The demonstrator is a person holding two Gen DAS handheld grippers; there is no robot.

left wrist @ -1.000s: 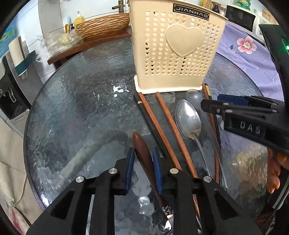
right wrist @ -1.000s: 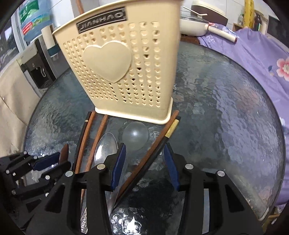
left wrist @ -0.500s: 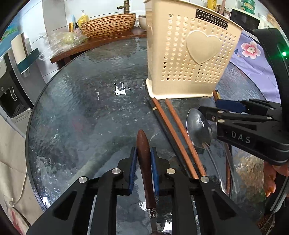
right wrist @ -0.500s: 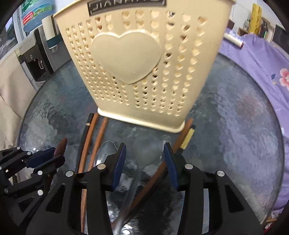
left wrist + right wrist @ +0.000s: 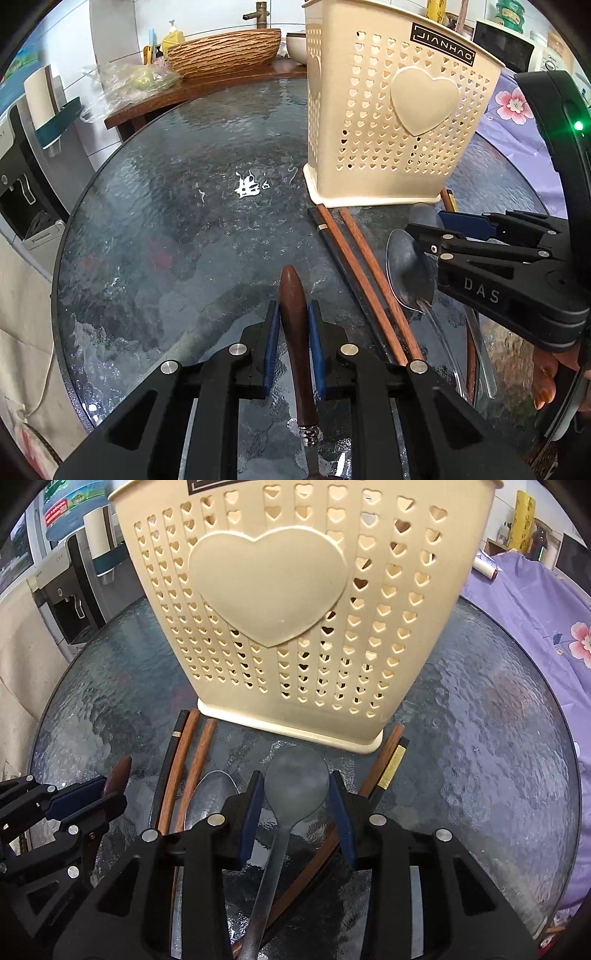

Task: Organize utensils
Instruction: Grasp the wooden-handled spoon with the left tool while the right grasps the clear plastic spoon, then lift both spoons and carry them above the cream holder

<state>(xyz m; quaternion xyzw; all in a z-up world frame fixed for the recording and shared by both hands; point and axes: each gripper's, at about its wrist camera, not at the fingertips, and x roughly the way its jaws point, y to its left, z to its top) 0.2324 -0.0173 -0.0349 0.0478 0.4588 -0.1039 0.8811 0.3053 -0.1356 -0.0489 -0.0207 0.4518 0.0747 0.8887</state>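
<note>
left wrist view: our left gripper is clenched on the brown wooden handle at near center; right of it lie chopsticks, then a spoon beneath our right gripper, released around another spoon before the utensil basket.

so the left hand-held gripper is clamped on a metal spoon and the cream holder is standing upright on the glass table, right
Not quite. The left hand-held gripper is clamped on a dark wooden handle, as the left wrist view shows; the spoons lie off to its right. The cream holder does stand upright on the glass table.
</note>
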